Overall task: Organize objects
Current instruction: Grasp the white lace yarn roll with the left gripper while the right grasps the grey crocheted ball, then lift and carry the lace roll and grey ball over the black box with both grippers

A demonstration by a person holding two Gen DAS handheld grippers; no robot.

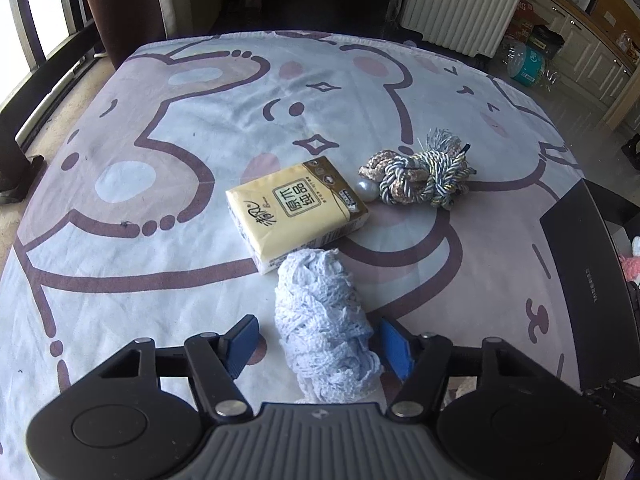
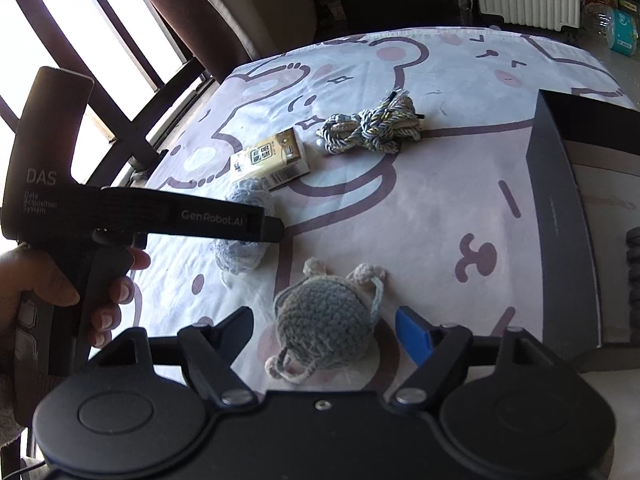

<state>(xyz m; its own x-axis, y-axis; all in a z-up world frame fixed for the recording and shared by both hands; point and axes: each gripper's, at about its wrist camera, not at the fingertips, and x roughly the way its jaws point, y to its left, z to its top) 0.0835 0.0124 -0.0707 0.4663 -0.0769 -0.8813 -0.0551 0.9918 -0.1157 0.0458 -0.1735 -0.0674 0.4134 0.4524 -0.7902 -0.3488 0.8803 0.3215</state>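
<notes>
Three items crowd the cartoon-print cloth (image 1: pixel 160 168): a yellow tissue packet (image 1: pixel 296 216), a knotted metallic cord (image 1: pixel 424 176) and a pale-blue crocheted bundle (image 1: pixel 324 320) lying between the left gripper's (image 1: pixel 324 344) parted blue pads, right pad touching. Beside a dark box (image 2: pixel 560 216), the right gripper (image 2: pixel 328 328), angled down, stands open astride a grey crocheted ball (image 2: pixel 326 320); a hand (image 2: pixel 60 280) grips the left tool.

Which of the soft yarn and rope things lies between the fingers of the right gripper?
The grey crocheted ball with small beige loops. The pale blue lace bundle lies at the left gripper, and the twisted rope bundle lies far off.
</notes>
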